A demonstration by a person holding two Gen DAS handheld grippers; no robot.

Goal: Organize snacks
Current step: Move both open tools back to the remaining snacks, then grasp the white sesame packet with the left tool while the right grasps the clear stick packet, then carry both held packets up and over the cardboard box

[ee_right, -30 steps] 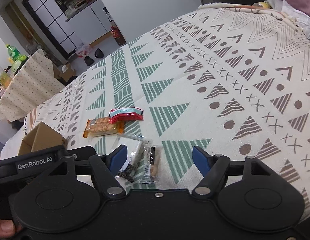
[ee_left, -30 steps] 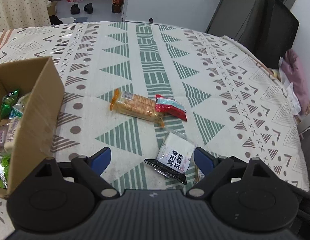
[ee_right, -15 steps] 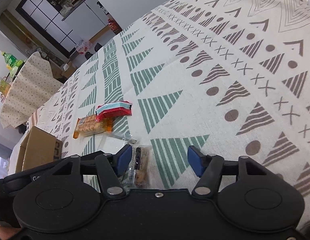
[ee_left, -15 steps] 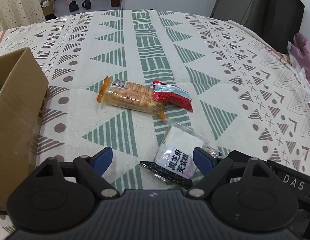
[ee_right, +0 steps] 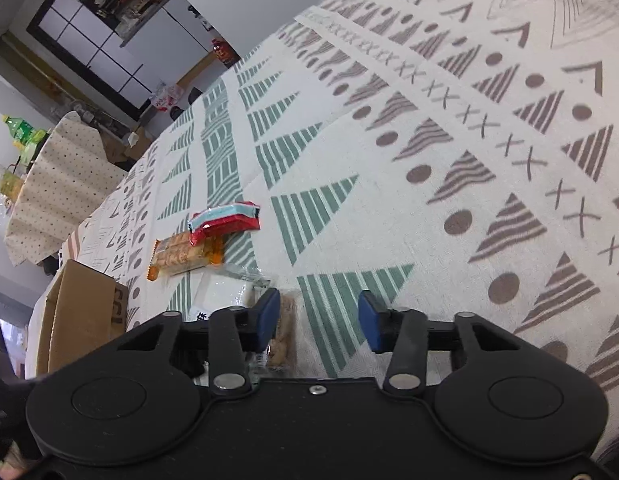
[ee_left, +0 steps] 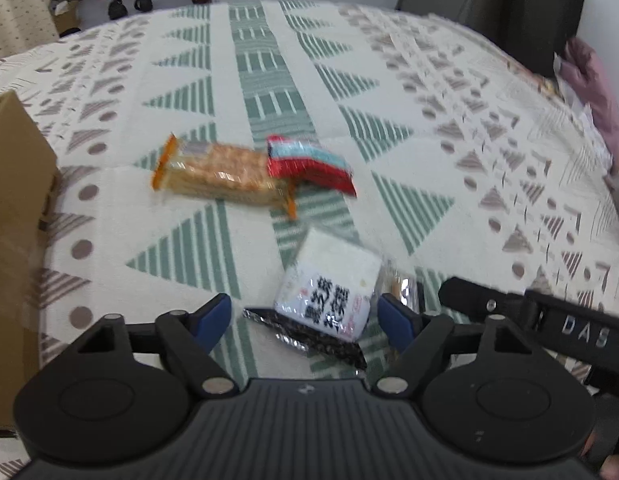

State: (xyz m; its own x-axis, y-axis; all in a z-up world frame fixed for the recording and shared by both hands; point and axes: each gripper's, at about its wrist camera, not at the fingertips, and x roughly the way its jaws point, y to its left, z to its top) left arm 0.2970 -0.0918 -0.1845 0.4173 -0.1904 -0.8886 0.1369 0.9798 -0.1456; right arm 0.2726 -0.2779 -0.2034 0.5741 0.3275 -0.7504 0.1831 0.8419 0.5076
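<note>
My left gripper [ee_left: 305,316] is open just above a white snack packet with black lettering [ee_left: 329,280], which lies on a dark wrapper [ee_left: 309,336] between the blue fingertips. Farther off lie an orange-ended cracker pack [ee_left: 221,174] and a red and light-blue packet [ee_left: 309,162], touching each other. My right gripper [ee_right: 315,316] is open low over the cloth, with a small clear-wrapped biscuit bar [ee_right: 285,328] beside its left pad. The cracker pack [ee_right: 185,256] and red packet [ee_right: 225,222] also show in the right wrist view. The right gripper's body [ee_left: 549,328] shows at the lower right of the left wrist view.
A brown cardboard box [ee_left: 13,216] stands at the left; its wall [ee_right: 81,312] also appears in the right wrist view. The patterned tablecloth [ee_right: 429,160] covers the table. A pink cloth [ee_left: 597,96] lies at the far right edge.
Both grippers have moved forward and lower toward the near snacks. The box has slid toward the left edge of the left wrist view, hiding its contents. Both stay open.
</note>
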